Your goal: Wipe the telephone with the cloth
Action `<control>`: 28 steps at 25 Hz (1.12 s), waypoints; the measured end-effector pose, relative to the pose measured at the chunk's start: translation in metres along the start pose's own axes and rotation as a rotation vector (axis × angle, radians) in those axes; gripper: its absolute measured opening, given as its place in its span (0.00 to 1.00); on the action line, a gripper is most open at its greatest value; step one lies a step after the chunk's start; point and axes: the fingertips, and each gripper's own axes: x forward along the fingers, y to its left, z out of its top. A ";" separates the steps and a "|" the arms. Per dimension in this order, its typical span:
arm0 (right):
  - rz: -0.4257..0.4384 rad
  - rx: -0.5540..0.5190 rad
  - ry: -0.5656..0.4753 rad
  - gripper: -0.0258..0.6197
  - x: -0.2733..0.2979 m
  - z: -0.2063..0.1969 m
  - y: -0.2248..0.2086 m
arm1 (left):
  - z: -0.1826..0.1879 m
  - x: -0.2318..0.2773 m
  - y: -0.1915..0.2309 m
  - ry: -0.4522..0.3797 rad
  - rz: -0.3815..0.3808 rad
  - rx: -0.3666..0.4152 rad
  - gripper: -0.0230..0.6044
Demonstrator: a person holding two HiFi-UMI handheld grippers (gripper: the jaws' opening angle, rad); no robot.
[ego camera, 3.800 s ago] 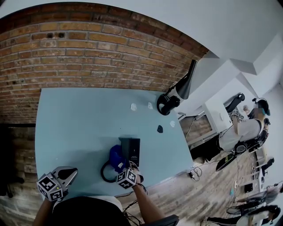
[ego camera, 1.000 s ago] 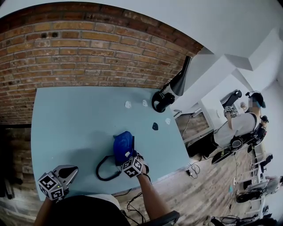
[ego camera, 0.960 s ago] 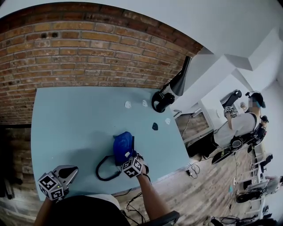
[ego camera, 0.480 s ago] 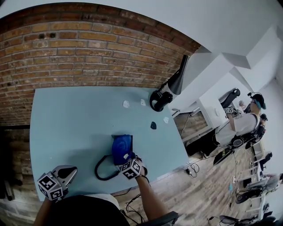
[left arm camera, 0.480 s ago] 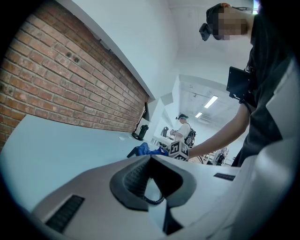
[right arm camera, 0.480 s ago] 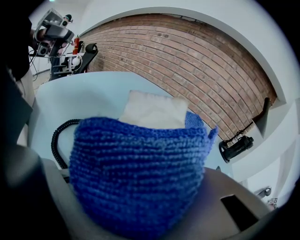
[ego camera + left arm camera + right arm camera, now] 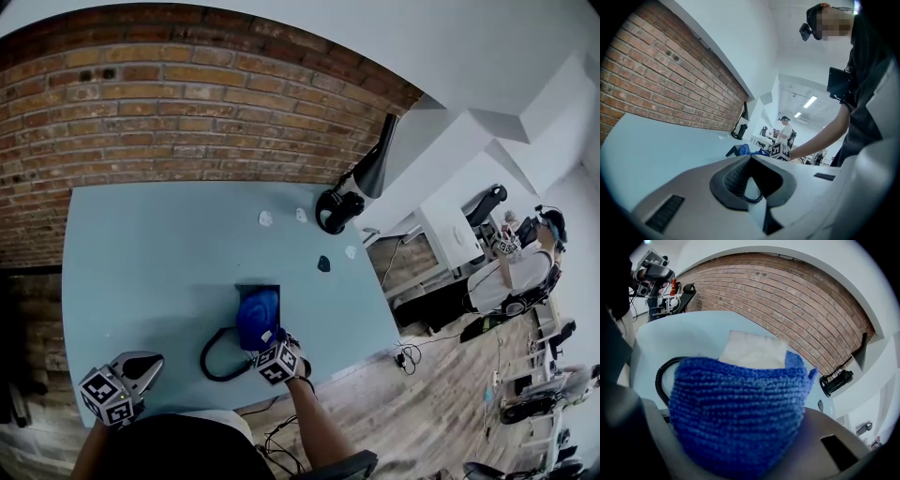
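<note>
The coarse-knit blue cloth (image 7: 740, 413) bulges from the right tongs (image 7: 267, 339), which clamp it. It is draped over the flat, dark, rectangular telephone (image 7: 270, 289) near the front edge of the smooth pale-blue desk (image 7: 141, 253). A black coiled cord (image 7: 214, 356) loops along that edge. The left tongs (image 7: 150, 364) hang at the desk's front-left corner, tips together and empty.

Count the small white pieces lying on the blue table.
3. White piece one and two lie side by side toward the far edge; the third is further right, beside a small dark piece. The cloth may hide others.
</note>
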 end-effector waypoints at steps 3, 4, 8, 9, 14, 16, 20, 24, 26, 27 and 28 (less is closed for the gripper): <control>0.003 0.010 0.004 0.15 -0.002 -0.005 0.005 | 0.000 0.000 -0.001 0.002 -0.006 0.000 0.08; 0.004 0.014 0.006 0.15 -0.002 -0.006 0.007 | 0.000 0.000 -0.001 0.002 -0.007 0.000 0.08; 0.015 0.022 0.012 0.15 -0.004 -0.010 0.011 | 0.002 -0.002 -0.001 0.004 -0.007 -0.001 0.08; 0.015 0.022 0.013 0.15 -0.004 -0.011 0.012 | 0.001 -0.002 -0.002 0.005 -0.007 -0.001 0.08; 0.012 0.064 0.018 0.15 -0.008 -0.018 0.018 | -0.001 -0.003 -0.001 0.001 -0.008 -0.008 0.08; 0.006 0.078 0.016 0.15 -0.009 -0.021 0.020 | -0.002 -0.003 0.000 -0.002 -0.008 -0.010 0.08; 0.022 0.190 0.009 0.15 -0.012 -0.028 0.025 | -0.001 -0.004 0.001 -0.003 -0.005 -0.012 0.08; 0.215 0.376 0.034 0.18 -0.019 -0.046 0.043 | -0.001 -0.006 0.004 -0.016 0.009 -0.019 0.08; 0.283 0.389 0.044 0.18 -0.029 -0.053 0.046 | 0.001 -0.010 0.008 -0.024 0.020 -0.026 0.08; 0.288 0.397 0.035 0.18 -0.034 -0.054 0.040 | 0.002 -0.011 0.010 -0.028 0.025 -0.029 0.08; 0.264 0.401 0.018 0.18 -0.040 -0.052 0.026 | 0.003 -0.012 0.013 -0.031 0.030 -0.032 0.08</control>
